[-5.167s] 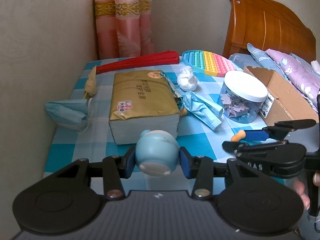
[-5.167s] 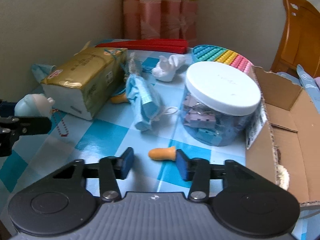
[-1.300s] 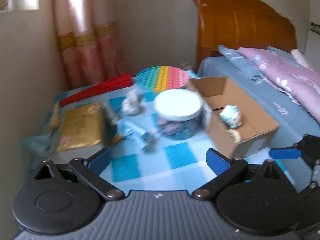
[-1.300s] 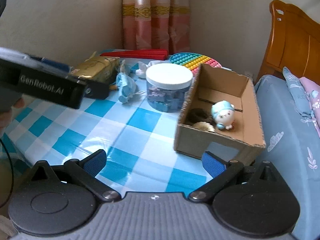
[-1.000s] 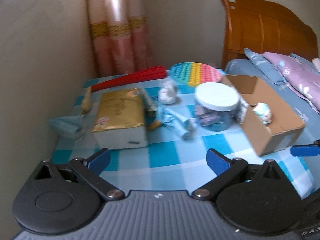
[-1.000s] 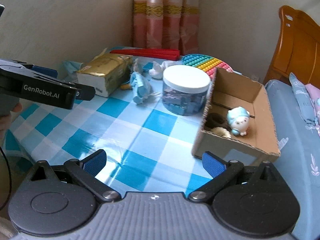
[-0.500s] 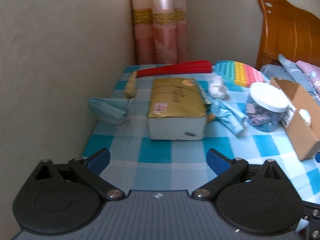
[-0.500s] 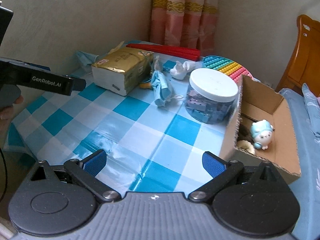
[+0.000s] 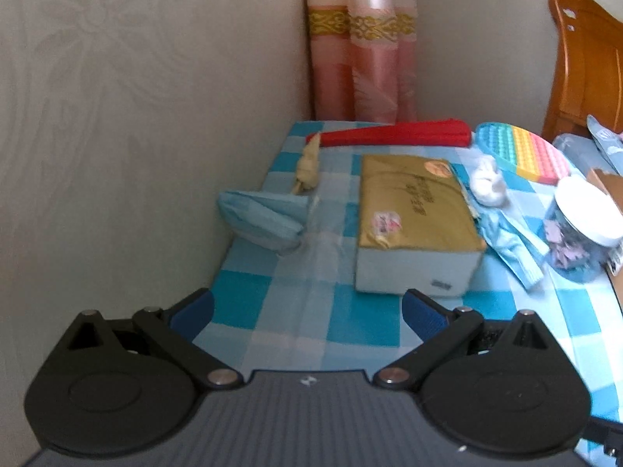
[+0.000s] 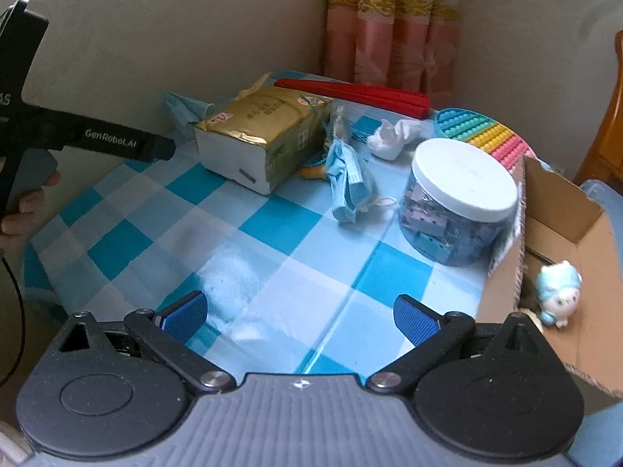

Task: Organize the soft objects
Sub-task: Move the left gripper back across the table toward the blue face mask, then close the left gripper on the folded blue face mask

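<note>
My left gripper (image 9: 307, 313) is open and empty above the near left part of the checked table. It faces a gold tissue pack (image 9: 416, 225) and a crumpled blue face mask (image 9: 263, 216) by the wall. My right gripper (image 10: 300, 317) is open and empty over the table's front. A second blue mask (image 10: 348, 179) lies mid-table, with a white sock (image 10: 393, 138) behind it. The blue plush toy (image 10: 557, 292) lies inside the cardboard box (image 10: 502, 284) on the right.
A clear jar with a white lid (image 10: 461, 198) stands beside the box. A red folded fan (image 9: 393, 138) and a rainbow pop-it pad (image 9: 525, 155) lie at the back. A wall borders the table on the left. The left gripper's body (image 10: 97, 138) shows in the right view.
The left gripper, which held the blue plush toy earlier, is now open and has swung left toward the tissue pack. The toy now lies in the box. The right gripper drew closer to the table.
</note>
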